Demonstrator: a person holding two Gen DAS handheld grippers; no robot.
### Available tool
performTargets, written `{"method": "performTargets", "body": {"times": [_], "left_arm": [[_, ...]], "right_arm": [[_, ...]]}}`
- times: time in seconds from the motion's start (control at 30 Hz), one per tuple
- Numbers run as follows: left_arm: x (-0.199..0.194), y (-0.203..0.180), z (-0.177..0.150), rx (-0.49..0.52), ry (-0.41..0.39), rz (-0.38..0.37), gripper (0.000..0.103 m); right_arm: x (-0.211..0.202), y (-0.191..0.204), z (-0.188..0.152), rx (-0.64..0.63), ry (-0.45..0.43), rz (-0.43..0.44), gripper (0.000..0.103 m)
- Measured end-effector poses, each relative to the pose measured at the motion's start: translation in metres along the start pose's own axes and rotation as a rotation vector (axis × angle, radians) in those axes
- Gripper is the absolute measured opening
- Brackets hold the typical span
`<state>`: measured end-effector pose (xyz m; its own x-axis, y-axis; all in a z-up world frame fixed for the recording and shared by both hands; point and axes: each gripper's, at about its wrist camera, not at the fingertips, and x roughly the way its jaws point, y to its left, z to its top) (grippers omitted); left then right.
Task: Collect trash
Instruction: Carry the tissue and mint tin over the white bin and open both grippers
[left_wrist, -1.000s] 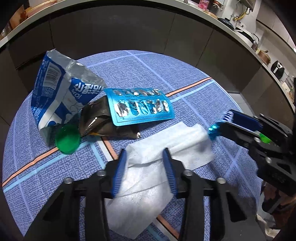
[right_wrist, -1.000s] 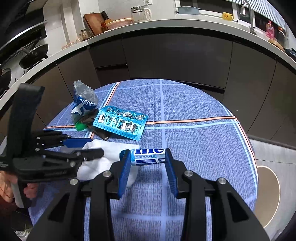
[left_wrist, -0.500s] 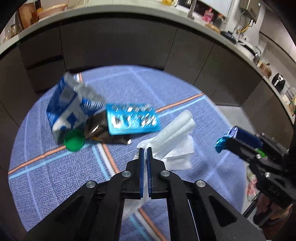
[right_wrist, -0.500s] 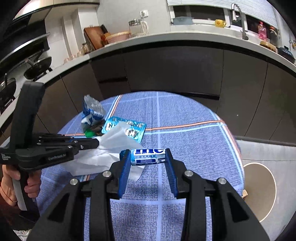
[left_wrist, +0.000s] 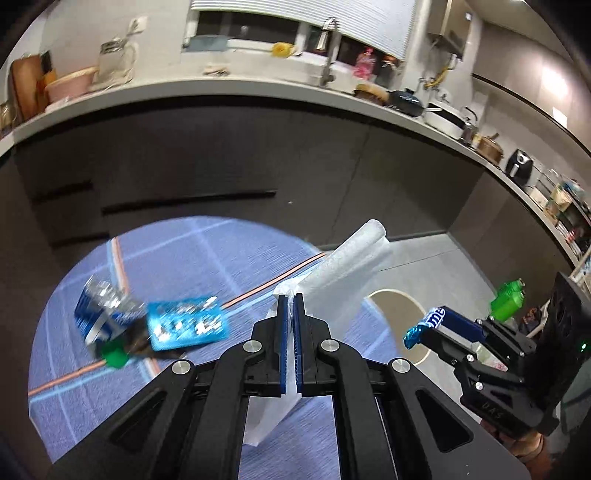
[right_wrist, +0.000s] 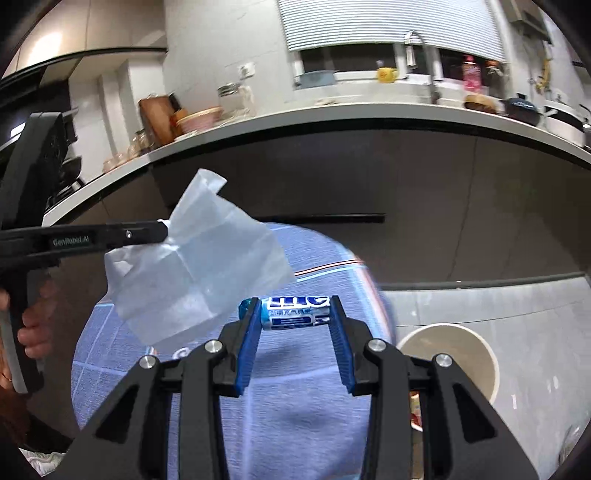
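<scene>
My left gripper (left_wrist: 291, 301) is shut on a white tissue (left_wrist: 343, 269), which hangs in the air above the round table; the tissue (right_wrist: 195, 258) and the left gripper (right_wrist: 162, 230) also show at the left of the right wrist view. My right gripper (right_wrist: 295, 314) is shut on a blue candy roll (right_wrist: 293, 312), held crosswise between its pads; the candy roll (left_wrist: 439, 321) appears at the right of the left wrist view too. A round white bin (right_wrist: 448, 360) stands on the floor to the right of the table.
On the blue checked tablecloth (left_wrist: 207, 258) lie a blue blister pack (left_wrist: 184, 326), a blue and silver pouch (left_wrist: 101, 310), a dark wrapper and a green cap (left_wrist: 114, 356). Dark cabinets under a cluttered counter (left_wrist: 258, 92) curve behind the table. A hand (right_wrist: 31, 325) holds the left gripper's handle.
The left gripper closed on the tissue and lifted it off the table. Both grippers rose and swung to the right, towards the bin. The right one kept hold of the candy roll.
</scene>
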<state>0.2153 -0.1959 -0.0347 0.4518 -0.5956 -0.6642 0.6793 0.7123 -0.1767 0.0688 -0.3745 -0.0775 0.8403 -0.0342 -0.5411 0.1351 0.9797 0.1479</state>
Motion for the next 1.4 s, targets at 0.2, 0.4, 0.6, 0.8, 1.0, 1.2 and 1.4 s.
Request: {"method": "performTargets", "body": {"times": [0.2,0.4,0.6,0.8,1.0,1.2,1.4], "left_arm": [[0.007,-0.051,0.021,0.065,-0.018,-0.053,0.003],[0.034,-0.097,0.033,0.105,-0.002,-0.105,0.003],[0.081,-0.145,0.038,0.129,0.045,-0.153,0.003],[0.129,-0.180,0.034,0.144,0.093,-0.168,0.003],[0.174,-0.200,0.027,0.138,0.131,-0.167,0.003],[0.224,-0.215,0.013,0.134,0.203,-0.173,0.003],[0.258,-0.224,-0.009,0.160,0.261,-0.170,0.004]], "right_arm": [[-0.025,-0.041,-0.005,0.053,-0.041,-0.072,0.037],[-0.043,-0.082,-0.022,0.108,-0.051,-0.133,0.037],[-0.047,-0.115,-0.040,0.161,-0.034,-0.165,0.037],[-0.042,-0.142,-0.056,0.213,-0.013,-0.174,0.037],[-0.029,-0.167,-0.070,0.258,0.019,-0.170,0.037],[-0.012,-0.184,-0.083,0.299,0.059,-0.161,0.037],[0.001,-0.197,-0.093,0.323,0.094,-0.158,0.037]]}}
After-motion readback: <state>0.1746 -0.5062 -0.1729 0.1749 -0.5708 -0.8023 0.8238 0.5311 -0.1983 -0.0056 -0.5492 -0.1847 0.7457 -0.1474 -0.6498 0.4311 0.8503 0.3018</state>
